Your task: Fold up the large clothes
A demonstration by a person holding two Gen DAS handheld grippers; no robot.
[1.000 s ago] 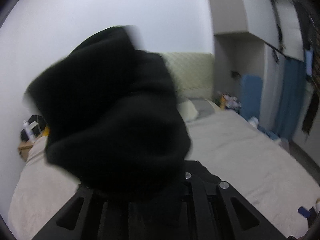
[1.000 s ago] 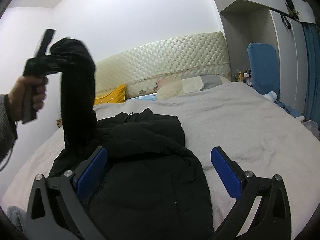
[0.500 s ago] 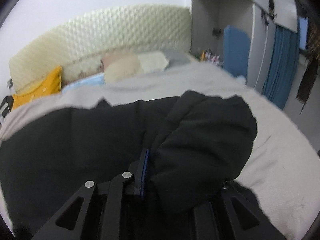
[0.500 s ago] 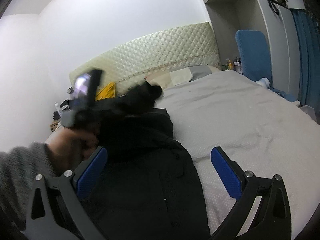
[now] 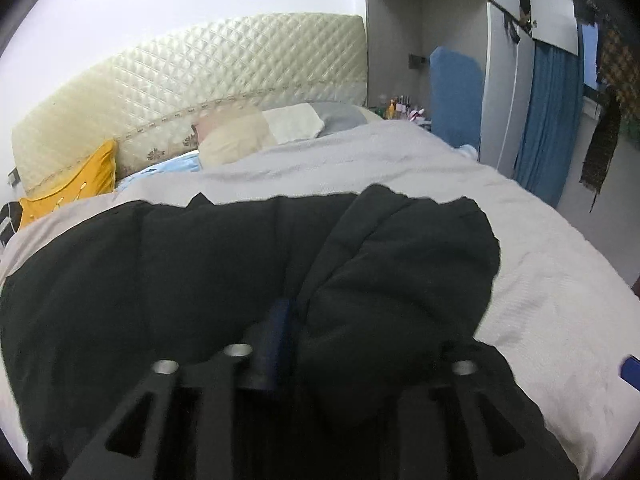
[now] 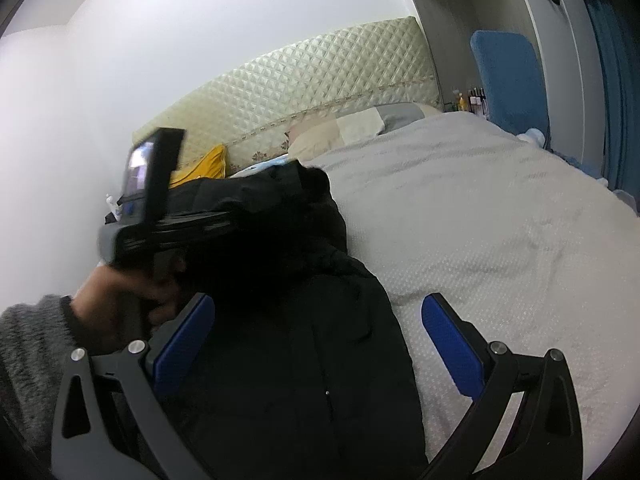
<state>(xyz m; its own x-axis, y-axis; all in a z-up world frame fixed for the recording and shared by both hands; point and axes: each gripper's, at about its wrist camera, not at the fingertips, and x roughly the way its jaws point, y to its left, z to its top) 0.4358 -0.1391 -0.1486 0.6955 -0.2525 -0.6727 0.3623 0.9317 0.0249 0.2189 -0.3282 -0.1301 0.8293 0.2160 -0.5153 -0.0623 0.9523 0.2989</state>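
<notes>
A large black padded jacket (image 5: 160,280) lies spread on the bed, also seen in the right wrist view (image 6: 312,360). My left gripper (image 5: 296,316) is shut on the jacket's sleeve (image 5: 400,280), which lies folded across the jacket's body; one blue pad shows, the other finger is hidden under the cloth. In the right wrist view the left gripper's body (image 6: 168,236) and the hand holding it sit over the jacket's upper part. My right gripper (image 6: 316,336) is open and empty, hovering above the jacket's lower part.
The bed (image 5: 540,280) has a pale grey cover (image 6: 500,220), pillows (image 5: 256,132) and a yellow cushion (image 5: 76,184) at a quilted headboard (image 5: 200,80). A blue chair (image 6: 508,76) and blue curtain (image 5: 548,120) stand to the right.
My left gripper has swung the sleeve down from high in the air and laid it across the jacket's body. My right gripper has stayed open in place.
</notes>
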